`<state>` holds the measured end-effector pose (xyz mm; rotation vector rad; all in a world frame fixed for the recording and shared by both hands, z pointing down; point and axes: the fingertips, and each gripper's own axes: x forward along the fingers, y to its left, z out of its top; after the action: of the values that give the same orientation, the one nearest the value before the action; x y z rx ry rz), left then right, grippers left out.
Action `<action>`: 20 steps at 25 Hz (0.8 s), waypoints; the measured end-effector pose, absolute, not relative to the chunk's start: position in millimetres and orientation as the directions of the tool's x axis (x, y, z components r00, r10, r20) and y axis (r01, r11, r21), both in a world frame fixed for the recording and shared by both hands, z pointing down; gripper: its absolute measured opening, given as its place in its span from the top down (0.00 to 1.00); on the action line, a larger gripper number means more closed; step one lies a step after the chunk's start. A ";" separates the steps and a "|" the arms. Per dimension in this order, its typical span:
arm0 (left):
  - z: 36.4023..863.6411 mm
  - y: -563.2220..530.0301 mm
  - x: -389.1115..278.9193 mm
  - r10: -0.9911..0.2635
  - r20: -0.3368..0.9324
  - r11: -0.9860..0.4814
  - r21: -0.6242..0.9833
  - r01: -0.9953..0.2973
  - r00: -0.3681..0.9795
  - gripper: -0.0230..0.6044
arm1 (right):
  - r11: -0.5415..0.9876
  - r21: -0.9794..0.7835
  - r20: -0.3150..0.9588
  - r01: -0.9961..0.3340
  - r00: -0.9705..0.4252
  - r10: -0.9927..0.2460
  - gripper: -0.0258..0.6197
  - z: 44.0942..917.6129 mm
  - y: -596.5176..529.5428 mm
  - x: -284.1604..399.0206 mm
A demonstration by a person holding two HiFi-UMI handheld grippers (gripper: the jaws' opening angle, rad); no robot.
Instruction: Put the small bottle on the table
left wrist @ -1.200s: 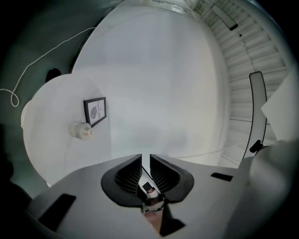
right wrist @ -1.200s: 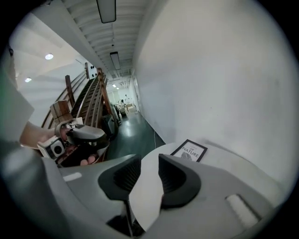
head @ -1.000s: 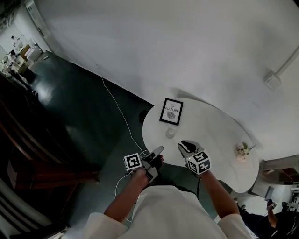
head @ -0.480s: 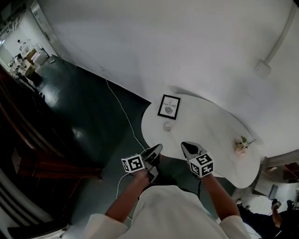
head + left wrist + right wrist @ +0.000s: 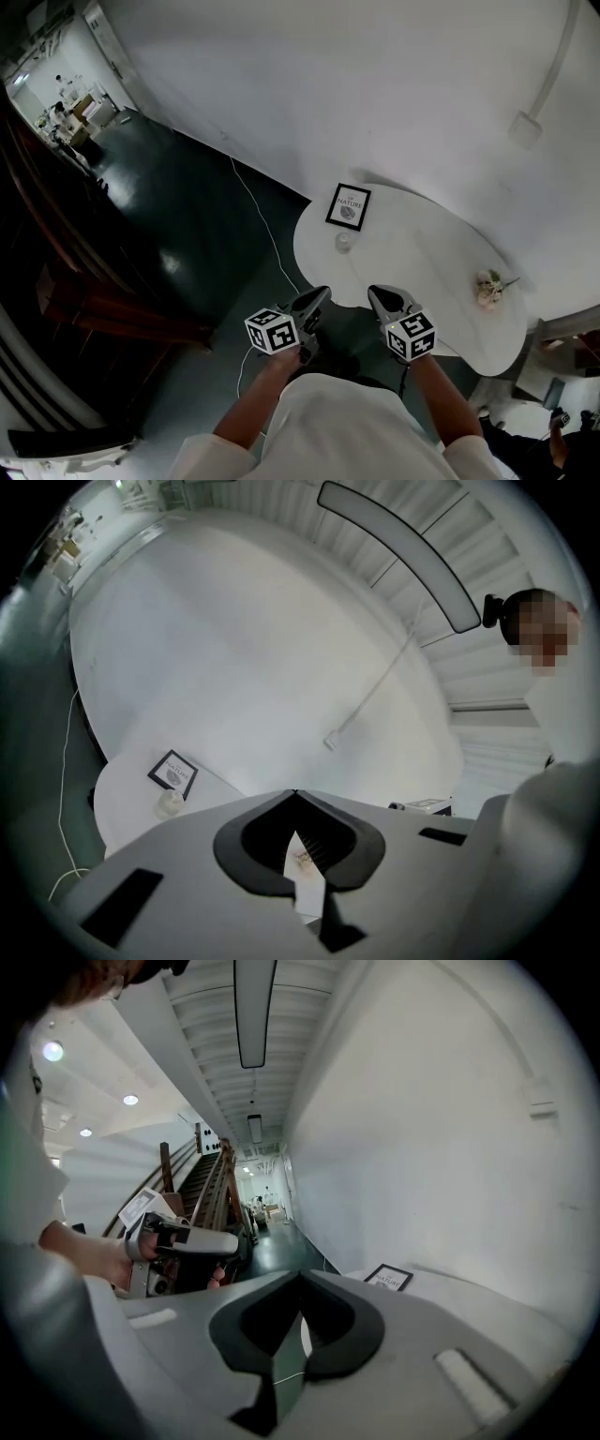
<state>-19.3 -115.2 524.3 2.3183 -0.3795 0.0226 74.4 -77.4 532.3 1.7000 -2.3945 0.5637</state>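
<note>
Small bottle (image 5: pixel 343 242) is gripped by neither pair of tongs: the left tongs (image 5: pixel 317 296) and the right tongs (image 5: pixel 377 293) are both shut tight with nothing between their jaws, held side by side at the near edge of the table (image 5: pixel 422 267). The bottle is stood on the table, just beside a framed card (image 5: pixel 349 206); a flower sprig (image 5: pixel 488 291) is laid well apart, to the right

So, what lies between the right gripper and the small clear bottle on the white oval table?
Nothing. In the head view, only bare top of the white oval table separates the shut right gripper from the small clear bottle.
</note>
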 end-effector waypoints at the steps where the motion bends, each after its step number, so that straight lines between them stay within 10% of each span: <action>1: 522.4 -113.5 -22.1 -0.272 0.131 -0.660 0.695 -0.284 0.953 0.96 | 0.289 -0.210 0.333 -0.934 -0.346 -0.877 0.94 531.7 -75.1 72.4; 20: 487.5 -146.4 -72.1 -0.276 0.197 -0.844 0.419 -0.335 0.941 0.96 | 0.146 -0.145 0.294 -0.979 -0.184 -0.938 0.94 495.7 -85.6 62.5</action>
<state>-72.1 -146.4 487.5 2.6367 -0.4391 0.1783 62.5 -85.6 495.7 1.9158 -2.2738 0.4592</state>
